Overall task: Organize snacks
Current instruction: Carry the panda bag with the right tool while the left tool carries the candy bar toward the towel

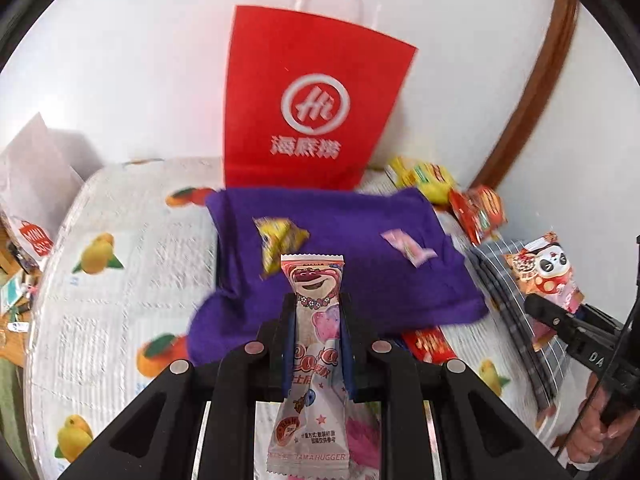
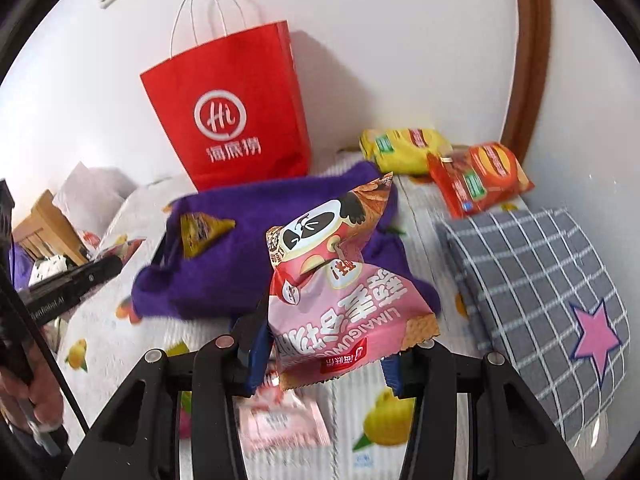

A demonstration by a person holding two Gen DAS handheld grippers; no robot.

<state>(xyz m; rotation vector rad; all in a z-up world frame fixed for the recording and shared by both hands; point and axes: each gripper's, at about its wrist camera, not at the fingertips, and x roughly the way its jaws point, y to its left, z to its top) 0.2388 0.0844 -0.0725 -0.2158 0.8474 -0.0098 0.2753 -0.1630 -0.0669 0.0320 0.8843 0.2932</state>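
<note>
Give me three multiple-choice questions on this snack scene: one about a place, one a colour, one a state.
1. The small yellow snack packet lies on:
A. the purple cloth
B. the checked cushion
C. the red paper bag

2. The star on the cushion is:
A. yellow
B. pink
C. white

3. The left gripper is:
A. open
B. shut on nothing
C. shut on the pink bear snack

Key: 1 A, purple fabric surrounds it. 2 B, pink with dark outline. 3 C, both fingers press the wrapper.
</note>
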